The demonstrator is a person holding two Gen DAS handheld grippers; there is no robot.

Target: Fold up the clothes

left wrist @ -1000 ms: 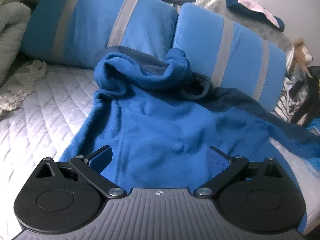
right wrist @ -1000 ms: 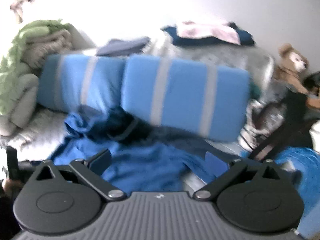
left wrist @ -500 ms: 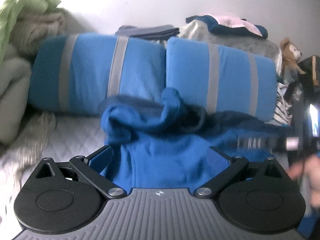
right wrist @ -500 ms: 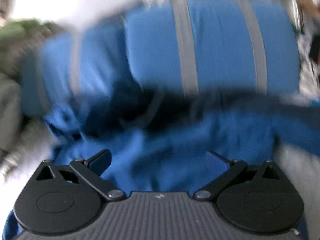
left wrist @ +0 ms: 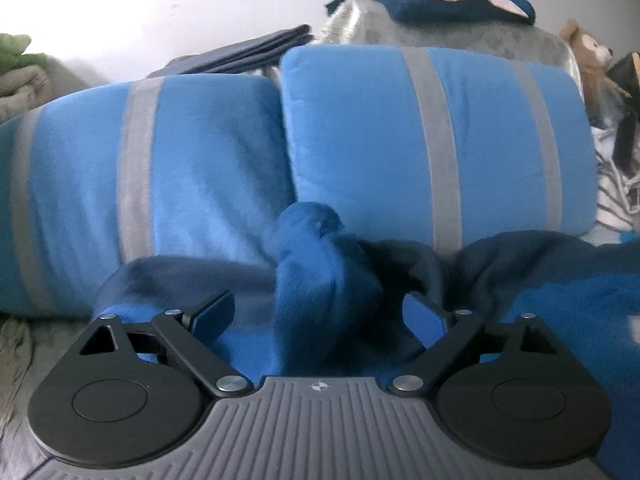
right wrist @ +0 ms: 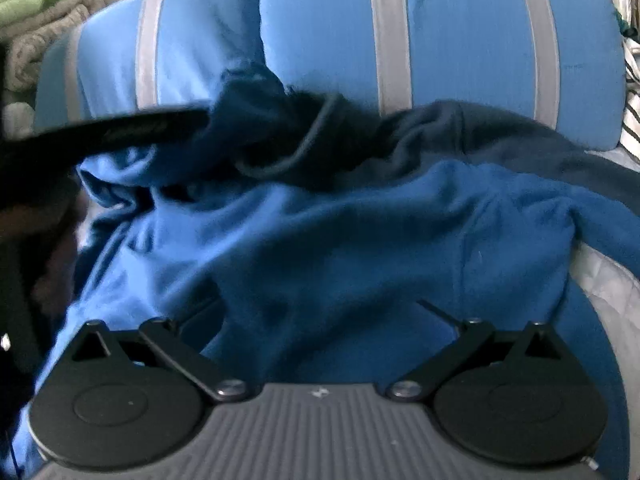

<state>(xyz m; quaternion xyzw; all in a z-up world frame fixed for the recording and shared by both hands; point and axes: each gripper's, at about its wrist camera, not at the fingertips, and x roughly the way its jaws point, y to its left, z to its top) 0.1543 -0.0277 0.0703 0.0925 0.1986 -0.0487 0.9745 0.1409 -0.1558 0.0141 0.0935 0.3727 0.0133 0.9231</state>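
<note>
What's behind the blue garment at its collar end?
Two blue pillows with grey stripes stand side by side behind the garment, whose dark collar leans on them. Their lower edges are covered by it.

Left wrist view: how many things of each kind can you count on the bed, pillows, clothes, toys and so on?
Blue pillows with grey stripes: 2
Blue fleece garment being folded: 1
Folded dark blue garments behind the pillows: 2
Teddy bear: 1
Total: 6

Garment (right wrist: 340, 240) on bed, in front of 2 pillows (left wrist: 432, 140); folded stuff (left wrist: 256, 50) behind
</note>
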